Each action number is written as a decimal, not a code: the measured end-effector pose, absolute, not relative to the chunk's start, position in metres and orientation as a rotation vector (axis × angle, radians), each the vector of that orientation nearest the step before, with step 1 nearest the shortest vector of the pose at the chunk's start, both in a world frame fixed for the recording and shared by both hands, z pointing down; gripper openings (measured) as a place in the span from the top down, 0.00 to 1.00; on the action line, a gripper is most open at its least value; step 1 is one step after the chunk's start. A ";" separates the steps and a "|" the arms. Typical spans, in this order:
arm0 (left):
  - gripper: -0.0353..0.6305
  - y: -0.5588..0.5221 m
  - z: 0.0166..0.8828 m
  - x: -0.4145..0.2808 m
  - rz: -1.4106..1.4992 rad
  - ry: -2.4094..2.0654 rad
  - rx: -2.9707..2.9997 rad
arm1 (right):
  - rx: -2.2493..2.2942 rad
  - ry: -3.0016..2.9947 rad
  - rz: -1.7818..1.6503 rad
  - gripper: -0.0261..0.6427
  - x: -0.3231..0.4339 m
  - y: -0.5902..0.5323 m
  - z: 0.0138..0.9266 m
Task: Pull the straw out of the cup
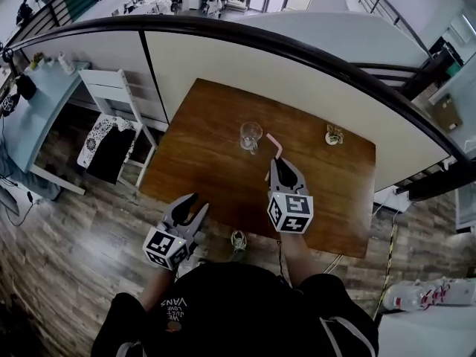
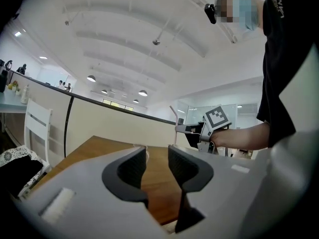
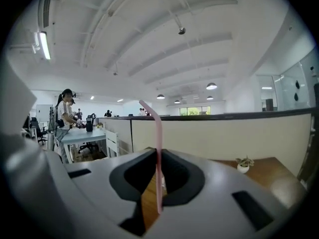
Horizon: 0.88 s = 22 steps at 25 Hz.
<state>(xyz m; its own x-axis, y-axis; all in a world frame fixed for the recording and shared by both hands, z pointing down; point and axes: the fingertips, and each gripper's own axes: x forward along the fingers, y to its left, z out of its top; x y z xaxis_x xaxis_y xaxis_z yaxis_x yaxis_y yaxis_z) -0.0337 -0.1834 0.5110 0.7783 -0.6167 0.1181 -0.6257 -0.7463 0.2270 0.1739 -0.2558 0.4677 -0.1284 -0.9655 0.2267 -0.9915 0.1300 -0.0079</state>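
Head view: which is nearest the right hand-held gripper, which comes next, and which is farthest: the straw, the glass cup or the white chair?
1. The straw, gripped in the right hand-held gripper.
2. The glass cup, just beyond, slightly left.
3. The white chair, far off at the left.

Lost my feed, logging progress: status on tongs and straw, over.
Left tongs open, empty. Right tongs shut on straw. Straw clear of cup; cup upright on table. Nothing in the way.
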 end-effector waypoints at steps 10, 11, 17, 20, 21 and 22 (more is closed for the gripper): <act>0.91 -0.158 0.514 -0.045 0.079 -0.851 2.790 | 2.058 -2.154 0.310 0.90 0.165 -0.190 0.490; 0.91 -0.156 0.513 -0.048 0.079 -0.846 2.791 | 2.066 -2.147 0.319 0.90 0.163 -0.184 0.492; 0.93 -0.143 0.514 -0.061 0.069 -0.812 2.787 | 2.120 -2.128 0.380 0.90 0.149 -0.155 0.500; 0.93 -0.136 0.515 -0.065 0.072 -0.797 2.788 | 2.139 -2.119 0.401 0.90 0.144 -0.144 0.503; 0.93 -0.134 0.515 -0.066 0.075 -0.795 2.788 | 2.145 -2.115 0.407 0.90 0.143 -0.140 0.504; 0.93 -0.133 0.516 -0.068 0.081 -0.796 2.788 | 2.150 -2.113 0.413 0.90 0.141 -0.137 0.504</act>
<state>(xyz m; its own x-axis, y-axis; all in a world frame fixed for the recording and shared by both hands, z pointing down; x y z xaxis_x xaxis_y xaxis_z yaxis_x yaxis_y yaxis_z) -0.0678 -0.1329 0.5156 0.8500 -0.5133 0.1184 -0.5266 -0.8226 0.2143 0.1409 -0.1367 0.5044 0.0012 -0.9656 0.2599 -0.9924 -0.0331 -0.1183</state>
